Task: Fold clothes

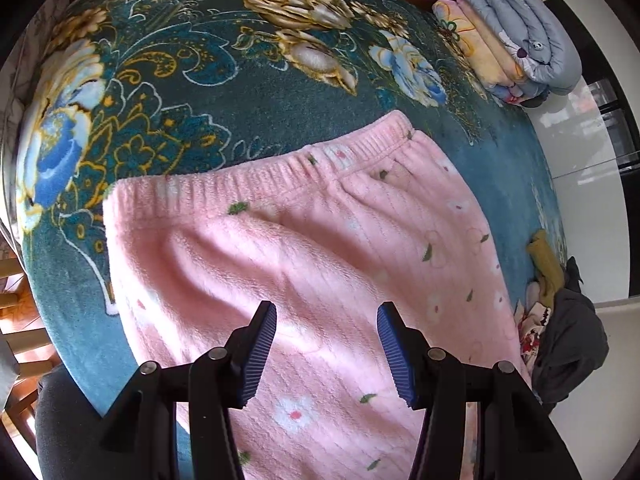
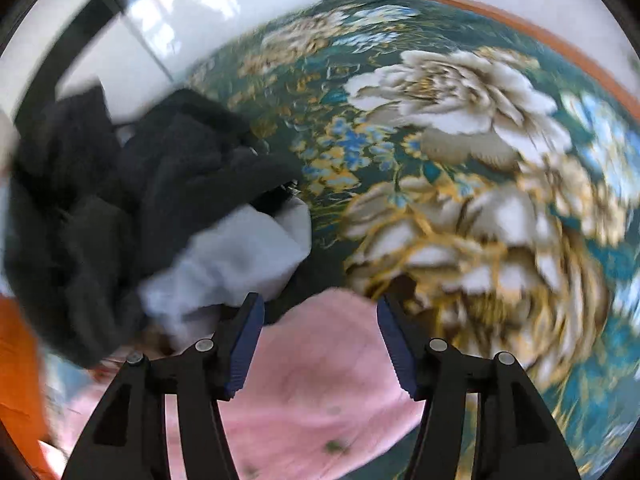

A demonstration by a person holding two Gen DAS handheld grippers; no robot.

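A teal floral blanket [image 1: 248, 92] is covering the bed, and the pink fleece pants [image 1: 304, 264] are lying flat on it with the elastic waistband [image 1: 280, 168] at the far side. A dark garment pile [image 2: 132, 200] with a white cloth [image 2: 236, 256] is sitting beside the pants. Folded quilts [image 1: 516, 28] are resting at the far corner. The left gripper [image 1: 326, 354] is hovering over the pants, fingers released. The right gripper [image 2: 320, 346] is also spread apart, grasping nothing, above the pants' edge.

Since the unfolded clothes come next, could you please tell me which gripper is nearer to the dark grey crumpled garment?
Right. The right gripper hovers open over pink fleece with the dark grey crumpled garment just ahead-left; from the left gripper the garment lies off at the far right edge.
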